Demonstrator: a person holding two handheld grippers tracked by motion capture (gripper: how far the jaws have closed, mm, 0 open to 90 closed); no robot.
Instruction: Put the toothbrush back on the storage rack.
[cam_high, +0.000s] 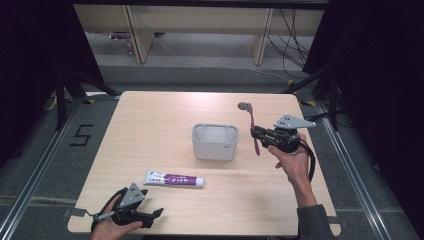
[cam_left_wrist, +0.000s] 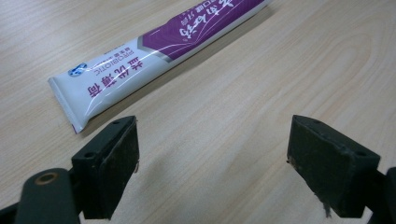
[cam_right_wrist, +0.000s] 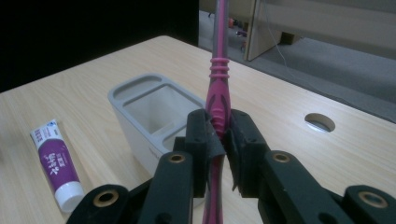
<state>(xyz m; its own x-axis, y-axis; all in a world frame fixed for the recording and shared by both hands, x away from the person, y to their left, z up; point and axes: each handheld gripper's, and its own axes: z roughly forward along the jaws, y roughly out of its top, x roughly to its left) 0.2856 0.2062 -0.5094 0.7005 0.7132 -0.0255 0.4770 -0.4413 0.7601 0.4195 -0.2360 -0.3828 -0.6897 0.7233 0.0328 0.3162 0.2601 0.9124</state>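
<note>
The right tool (cam_right_wrist: 219, 140) is clamped on a pink toothbrush (cam_right_wrist: 218, 93), held above the worktop (cam_high: 150, 125) just right of the grey holder (cam_high: 215, 142). The left tool (cam_left_wrist: 212, 168) stands apart near the toothpaste tube (cam_left_wrist: 154, 51).

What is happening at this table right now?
A person works with a gripper in each hand. The right gripper is shut on a pink toothbrush, held above the table just to the right of a grey holder. The left gripper is open near the table's front edge, with nothing between its jaws, close to a tube of toothpaste that lies flat.
</note>
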